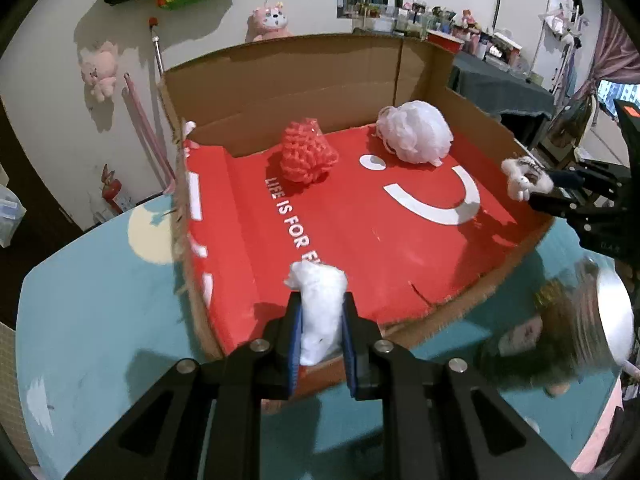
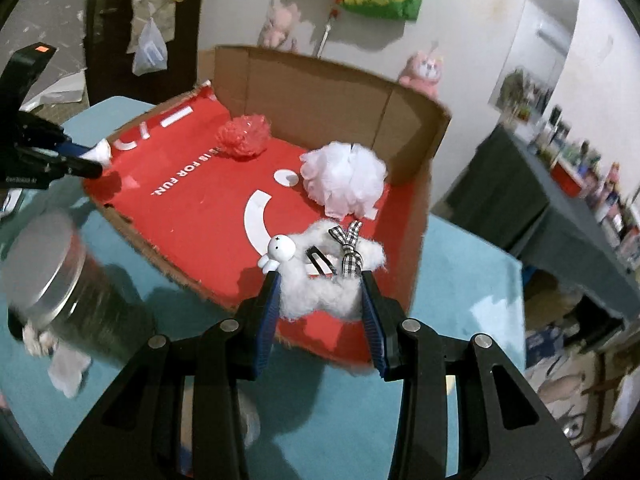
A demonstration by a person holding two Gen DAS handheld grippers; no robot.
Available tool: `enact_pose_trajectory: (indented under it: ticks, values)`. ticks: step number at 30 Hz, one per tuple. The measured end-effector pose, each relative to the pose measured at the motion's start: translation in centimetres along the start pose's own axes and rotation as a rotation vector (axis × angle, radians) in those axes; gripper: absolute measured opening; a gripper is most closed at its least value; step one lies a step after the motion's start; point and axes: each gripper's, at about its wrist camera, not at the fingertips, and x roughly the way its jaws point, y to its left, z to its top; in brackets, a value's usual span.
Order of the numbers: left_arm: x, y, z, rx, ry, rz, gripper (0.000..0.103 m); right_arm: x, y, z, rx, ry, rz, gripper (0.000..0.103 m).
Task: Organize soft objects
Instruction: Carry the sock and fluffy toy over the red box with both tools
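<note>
Two fluffy white tufts point(image 1: 322, 308) point(image 2: 328, 284), gripper-clamped

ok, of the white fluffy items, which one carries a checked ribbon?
The fluffy white hair accessory between the right gripper's fingers: it has the black-and-white checked ribbon and a bunny head. The white mesh pouf in the box and the left gripper's white wad are plain.
</note>
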Motion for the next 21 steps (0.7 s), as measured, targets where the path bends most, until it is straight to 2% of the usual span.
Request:
enact_pose_trajectory:
  ticks: [7,13,21]
  values:
    - [3.8,-0.3,1.7,-0.012,0.104,0.025,0.019,4.0,-0.7,1.9,0.049,0.145,0.057,0.037]
    - [6.1,-0.3,2.1,-0.013,0.161,0.053,0.019,6.6,-0.6,2.6,0.05,0.237,0.047,0.038]
    - [6.7,-0.8,1.8,0.009,0.162,0.076,0.02,8.8,0.0,2.5,0.026,0.3,0.035,0.039]
